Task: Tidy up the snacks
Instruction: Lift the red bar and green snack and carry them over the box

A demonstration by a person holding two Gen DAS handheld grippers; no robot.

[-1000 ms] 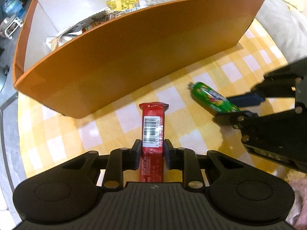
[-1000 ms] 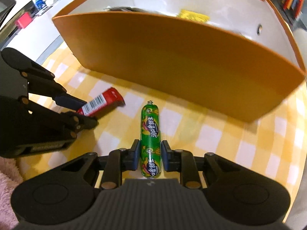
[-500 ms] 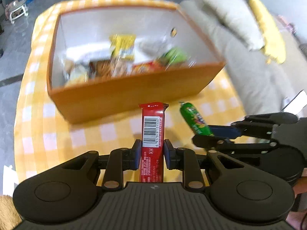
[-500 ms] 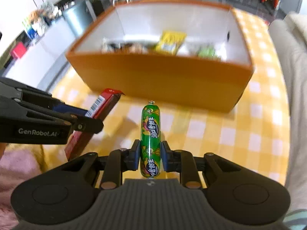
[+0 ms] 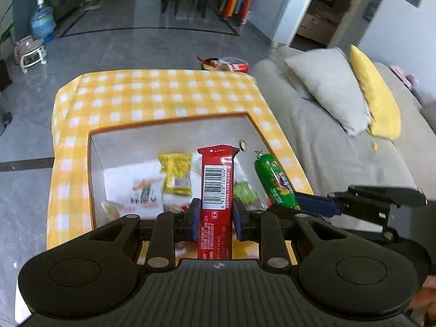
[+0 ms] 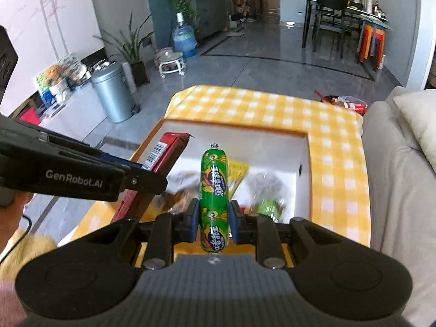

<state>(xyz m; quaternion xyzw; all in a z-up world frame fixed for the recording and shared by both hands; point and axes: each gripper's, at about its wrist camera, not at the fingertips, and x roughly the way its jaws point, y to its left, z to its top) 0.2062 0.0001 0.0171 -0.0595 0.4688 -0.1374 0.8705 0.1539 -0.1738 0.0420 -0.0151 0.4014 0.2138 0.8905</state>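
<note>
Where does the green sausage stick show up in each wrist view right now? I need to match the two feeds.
Left wrist view: the green sausage stick sits right of centre, held by the right gripper coming in from the right edge.
Right wrist view: the same stick stands dead centre, pinched between that gripper's fingers.
Shared landmark: the orange snack box below on the yellow checked cloth.

Two grippers are seen, the left gripper [image 5: 215,216] and the right gripper [image 6: 212,218], and one snack is held in each: one red bar [image 5: 216,182] and one green sausage [image 6: 214,188]. One orange box [image 5: 94,139] is counted on one bench [image 5: 163,92] covered in yellow check, with one yellow packet [image 5: 175,173] and one white packet [image 5: 143,190] made out inside among blurred others. Two cushions are counted on one sofa [image 5: 340,163]: one grey cushion [image 5: 329,87] and one yellow cushion [image 5: 376,95].
</note>
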